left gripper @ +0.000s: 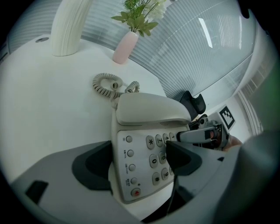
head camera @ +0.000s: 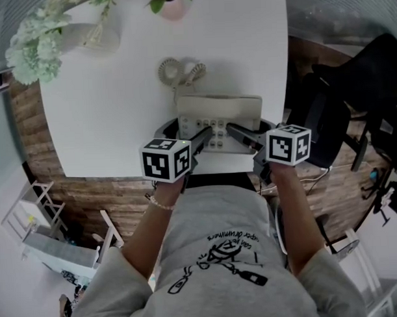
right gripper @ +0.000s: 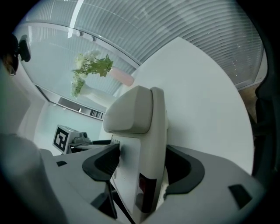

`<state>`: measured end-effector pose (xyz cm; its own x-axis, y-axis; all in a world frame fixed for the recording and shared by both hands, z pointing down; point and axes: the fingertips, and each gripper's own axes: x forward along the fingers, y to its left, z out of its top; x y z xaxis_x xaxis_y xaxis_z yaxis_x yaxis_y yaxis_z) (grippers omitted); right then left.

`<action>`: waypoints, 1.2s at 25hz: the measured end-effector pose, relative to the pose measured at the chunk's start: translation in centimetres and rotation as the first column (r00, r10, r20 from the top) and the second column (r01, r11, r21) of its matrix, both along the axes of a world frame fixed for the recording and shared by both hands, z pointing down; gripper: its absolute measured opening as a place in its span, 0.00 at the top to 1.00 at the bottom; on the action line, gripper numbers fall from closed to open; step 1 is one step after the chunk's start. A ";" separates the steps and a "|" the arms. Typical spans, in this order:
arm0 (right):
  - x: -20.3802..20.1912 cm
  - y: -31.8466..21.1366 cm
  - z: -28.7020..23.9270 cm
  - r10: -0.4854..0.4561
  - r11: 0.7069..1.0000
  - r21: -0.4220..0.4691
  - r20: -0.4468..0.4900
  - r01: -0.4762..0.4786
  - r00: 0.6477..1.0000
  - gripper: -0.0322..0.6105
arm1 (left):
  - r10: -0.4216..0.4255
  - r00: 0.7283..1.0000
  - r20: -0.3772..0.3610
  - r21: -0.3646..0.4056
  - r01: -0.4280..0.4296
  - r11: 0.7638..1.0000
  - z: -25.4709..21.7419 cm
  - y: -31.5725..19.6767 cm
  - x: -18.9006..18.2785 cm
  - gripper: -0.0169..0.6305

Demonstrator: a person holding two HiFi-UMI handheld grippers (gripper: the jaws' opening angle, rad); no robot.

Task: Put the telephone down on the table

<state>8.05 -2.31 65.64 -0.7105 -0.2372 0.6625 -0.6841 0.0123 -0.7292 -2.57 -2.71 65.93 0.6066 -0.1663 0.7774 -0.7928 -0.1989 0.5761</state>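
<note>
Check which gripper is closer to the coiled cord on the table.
Left. The left gripper straddles the near-left corner of the telephone, on the side of the coiled cord. The right gripper straddles the near-right corner, farther off. The telephone lies between both and the cord.

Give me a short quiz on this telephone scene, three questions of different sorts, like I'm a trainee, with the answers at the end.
1. True or false: the handset lies in place on top of the telephone.
2. What lies on the table on the far side of the telephone? A. a coiled cord B. a cup C. a book
3. What stands between the jaws of the right gripper?

Key: 1 true; 2 A; 3 the telephone, seen edge-on.
</note>
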 end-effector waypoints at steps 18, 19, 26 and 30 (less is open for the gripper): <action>2.1 0.3 -0.6 0.000 0.996 0.088 -0.224 0.021 0.974 0.46 | 0.072 0.995 0.076 0.032 -0.074 0.997 0.2 -0.1 -0.6 0.39; 2.3 0.4 -0.8 0.001 0.995 0.097 -0.239 0.023 0.971 0.46 | 0.071 0.994 0.077 0.035 -0.074 0.997 0.0 -0.2 -0.7 0.39; 4.2 0.2 -4.4 0.005 0.973 0.219 -0.354 0.078 0.935 0.48 | 0.071 0.997 0.043 0.086 -0.074 0.994 -4.0 -0.3 -1.1 0.40; 3.5 -0.9 -8.8 0.005 0.910 0.386 -0.369 0.149 0.929 0.58 | 0.087 0.996 -0.022 0.182 -0.082 0.980 -8.2 -0.9 -0.3 0.48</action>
